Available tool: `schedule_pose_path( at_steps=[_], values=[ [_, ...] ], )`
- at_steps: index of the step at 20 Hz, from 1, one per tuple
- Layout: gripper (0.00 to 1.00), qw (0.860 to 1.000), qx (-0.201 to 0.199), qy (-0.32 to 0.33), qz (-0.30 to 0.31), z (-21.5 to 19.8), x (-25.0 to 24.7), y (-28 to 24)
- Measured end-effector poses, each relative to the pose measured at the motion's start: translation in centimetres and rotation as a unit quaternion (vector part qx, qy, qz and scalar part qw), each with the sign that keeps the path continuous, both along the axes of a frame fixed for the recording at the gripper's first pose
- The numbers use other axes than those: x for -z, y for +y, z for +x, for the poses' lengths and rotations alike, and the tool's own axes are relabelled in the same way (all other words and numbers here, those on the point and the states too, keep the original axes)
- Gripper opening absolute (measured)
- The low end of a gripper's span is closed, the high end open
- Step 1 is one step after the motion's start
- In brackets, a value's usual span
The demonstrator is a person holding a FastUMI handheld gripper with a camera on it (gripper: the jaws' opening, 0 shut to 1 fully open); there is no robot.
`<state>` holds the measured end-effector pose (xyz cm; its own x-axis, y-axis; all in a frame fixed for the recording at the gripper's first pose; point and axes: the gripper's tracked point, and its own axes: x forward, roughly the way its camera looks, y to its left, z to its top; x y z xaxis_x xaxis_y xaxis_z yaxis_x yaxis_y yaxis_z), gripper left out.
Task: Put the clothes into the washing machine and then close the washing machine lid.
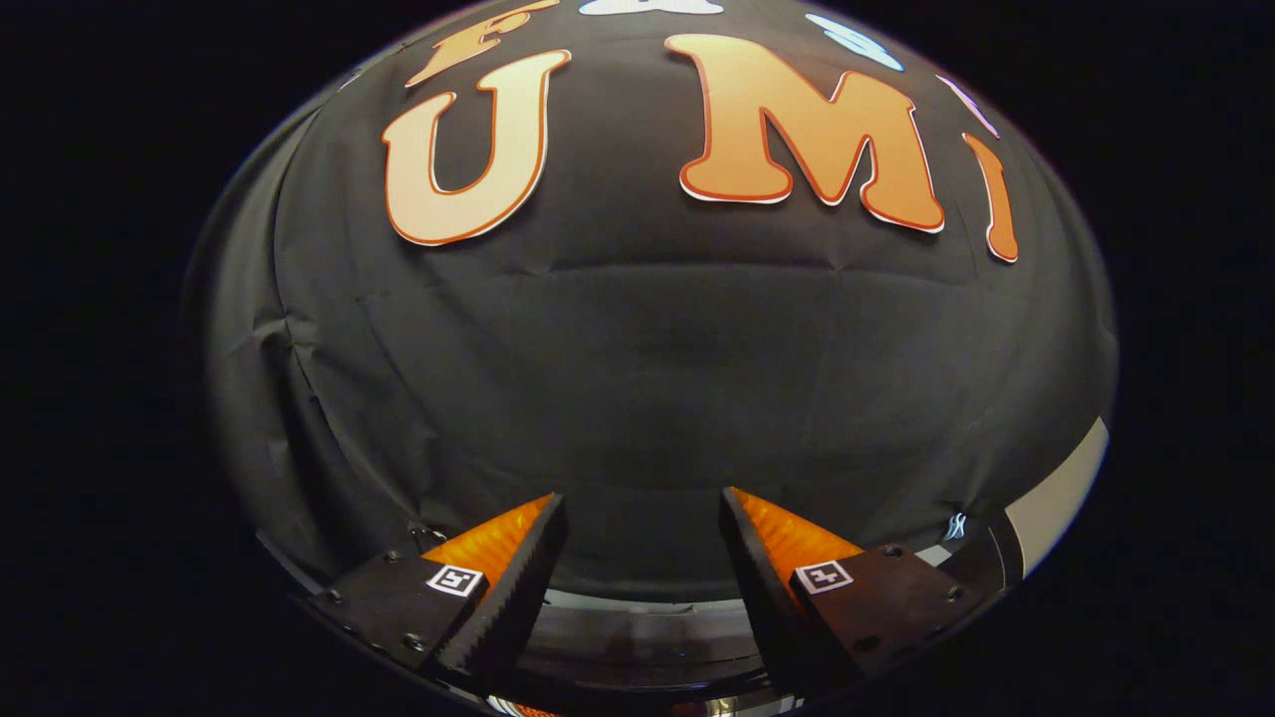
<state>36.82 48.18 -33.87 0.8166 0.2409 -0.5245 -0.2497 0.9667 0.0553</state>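
My gripper (pixel 642 503) is open, its two fingers spread wide with nothing between them. It points at the black cloth wall (pixel 637 378) of the booth. Just below and between the fingers lies a dark, shiny curved surface with a pale rim (pixel 637 637); I cannot tell whether it belongs to the washing machine. I cannot make out any clothes.
A pale strip of surface (pixel 1061 503) curves up beyond the right finger, beside a small white mark (pixel 954 526) on the cloth. The cloth wall hangs close ahead, with creases and a seam on its left side (pixel 299 378).
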Motion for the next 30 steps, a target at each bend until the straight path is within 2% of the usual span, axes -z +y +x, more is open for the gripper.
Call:
schedule_pose_path(
  at_steps=[19,21,26,28,30],
  values=[
    [0.98,0.999,-0.007,-0.032,-0.004,-8.9,0.3,-2.2],
    [0.97,0.999,-0.008,-0.052,0.007,-10.2,0.0,-2.3],
    [0.97,1.000,-0.007,-0.006,0.011,-14.3,4.0,-3.4],
    [0.99,0.997,0.011,0.076,0.029,-18.2,9.8,-4.3],
    [0.99,0.993,0.035,0.115,0.022,-21.2,14.0,-5.7]
  ],
)
